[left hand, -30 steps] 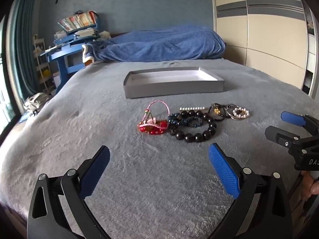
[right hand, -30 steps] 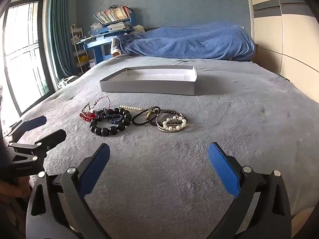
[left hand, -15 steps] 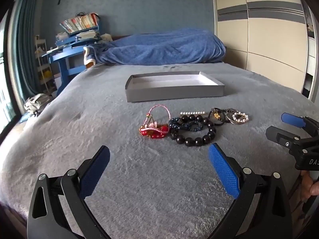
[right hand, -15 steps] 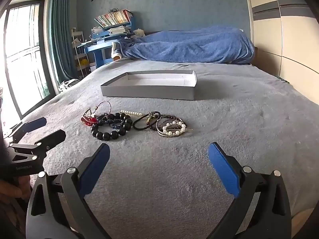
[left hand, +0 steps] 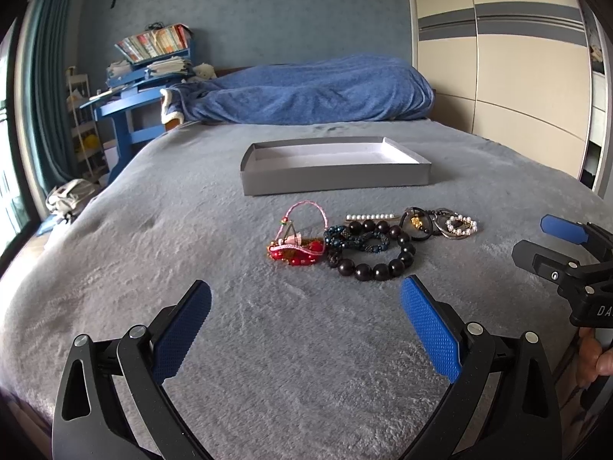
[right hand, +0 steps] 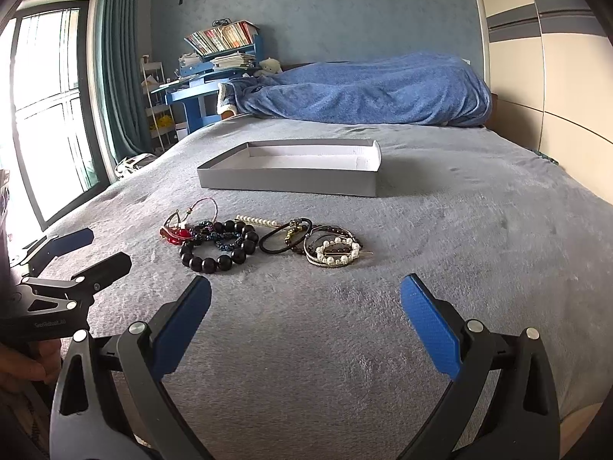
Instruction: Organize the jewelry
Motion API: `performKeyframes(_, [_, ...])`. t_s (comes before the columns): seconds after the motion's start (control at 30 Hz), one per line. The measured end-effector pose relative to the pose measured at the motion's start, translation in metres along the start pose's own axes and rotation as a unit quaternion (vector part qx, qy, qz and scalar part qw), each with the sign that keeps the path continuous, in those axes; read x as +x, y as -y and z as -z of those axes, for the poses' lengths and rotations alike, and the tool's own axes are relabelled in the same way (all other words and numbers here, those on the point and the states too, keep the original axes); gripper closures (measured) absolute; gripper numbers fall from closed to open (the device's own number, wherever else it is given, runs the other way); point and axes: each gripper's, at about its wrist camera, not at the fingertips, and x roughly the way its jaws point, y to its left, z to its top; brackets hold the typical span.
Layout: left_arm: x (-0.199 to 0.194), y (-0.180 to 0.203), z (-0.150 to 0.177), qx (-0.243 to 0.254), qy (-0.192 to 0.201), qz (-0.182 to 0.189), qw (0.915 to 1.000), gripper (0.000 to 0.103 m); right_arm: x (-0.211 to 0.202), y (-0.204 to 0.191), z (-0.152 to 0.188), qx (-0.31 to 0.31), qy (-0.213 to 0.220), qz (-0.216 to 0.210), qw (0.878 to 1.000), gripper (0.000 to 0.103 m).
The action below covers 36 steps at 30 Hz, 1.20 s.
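Right, both tools hover low over the grey bed (left hand: pixel 153 237), and neither has anything in it. Left gripper (left hand: pixel 305 324) spread wide, blue pads (left hand: pixel 429 329) well apart, nothing between them. Right gripper (right hand: pixel 305 324) just as wide, likewise empty; in the left wrist view it pokes in from the right edge, a hand (left hand: pixel 595 356) on its handle.

Ahead of both lies the jewelry, bunched in a row on the blanket. At the left end a red bead bracelet (left hand: pixel 293 253) with a pink cord loop (left hand: pixel 306 211), touching a dark blue beaded bracelet (left hand: pixel 356 239) that lies over a big black bead bracelet (left hand: pixel 373 264). Just behind them, a pearl hair clip (left hand: pixel 369 216). Further right a black hair tie (right hand: pixel 283 239) with a gold charm, then a pearl ring piece (right hand: pixel 337 249) on stacked bangles.

Beyond the row, a shallow grey tray (left hand: pixel 333 180) stands apart from the jewelry, white inside. A blue blanket (left hand: pixel 306 92) is heaped at the far end.
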Motion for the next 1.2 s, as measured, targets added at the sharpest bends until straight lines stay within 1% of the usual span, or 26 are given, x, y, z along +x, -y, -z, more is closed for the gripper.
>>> performKeyframes(1.2, [0.0056, 0.0021, 0.0037, 0.0, -0.006, 0.004, 1.0, 0.005, 0.0, 0.0012, 0.0, 0.003, -0.001, 0.002, 1.0, 0.005])
